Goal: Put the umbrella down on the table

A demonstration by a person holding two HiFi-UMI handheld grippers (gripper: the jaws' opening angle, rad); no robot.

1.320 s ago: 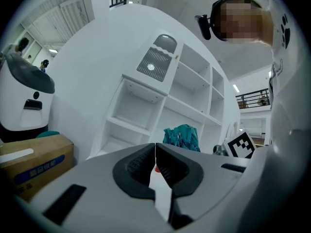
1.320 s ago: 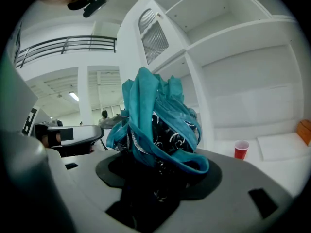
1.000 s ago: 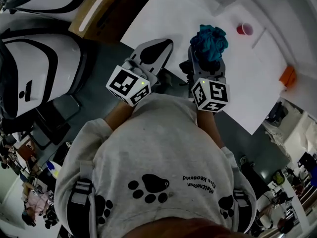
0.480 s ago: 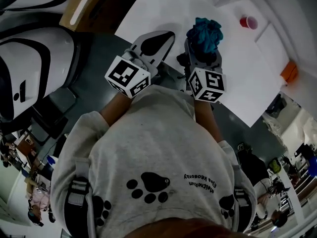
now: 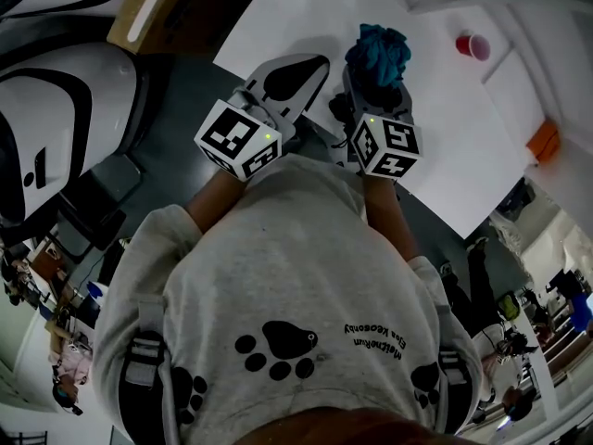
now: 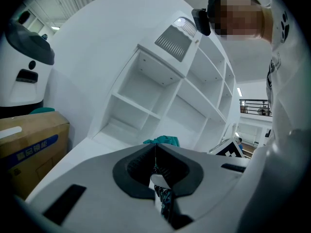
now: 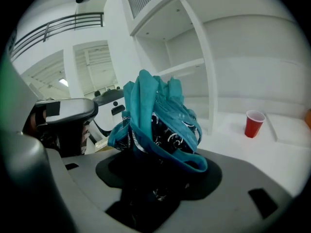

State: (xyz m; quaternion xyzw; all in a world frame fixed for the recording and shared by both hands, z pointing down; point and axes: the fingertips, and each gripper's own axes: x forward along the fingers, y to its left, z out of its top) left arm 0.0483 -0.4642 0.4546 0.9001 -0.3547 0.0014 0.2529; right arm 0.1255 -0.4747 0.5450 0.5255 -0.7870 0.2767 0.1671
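Note:
A folded teal umbrella point(image 5: 380, 52) with a dark patterned lining stands up out of my right gripper point(image 5: 375, 89), which is shut on its lower part. In the right gripper view the umbrella point(image 7: 160, 125) fills the hollow between the jaws of the gripper point(image 7: 158, 174). My left gripper point(image 5: 310, 65) is just left of it, over the white table's point(image 5: 306, 7) near edge. Its jaws meet in the left gripper view point(image 6: 155, 152), pinching a thin white and patterned strip point(image 6: 164, 195) of the umbrella. The teal top point(image 6: 163, 141) peeks over them.
A red cup point(image 5: 473, 44) point(image 7: 253, 124) stands on the table at the far right, with an orange object point(image 5: 542, 140) near its right edge. A cardboard box point(image 5: 176, 12) point(image 6: 29, 144) and a white machine point(image 5: 56, 109) are at the left. White shelves point(image 6: 160, 96) rise behind the table.
Both grippers have sunk a little and shifted further over the table's near edge, still close together. The umbrella stays in the same hold.

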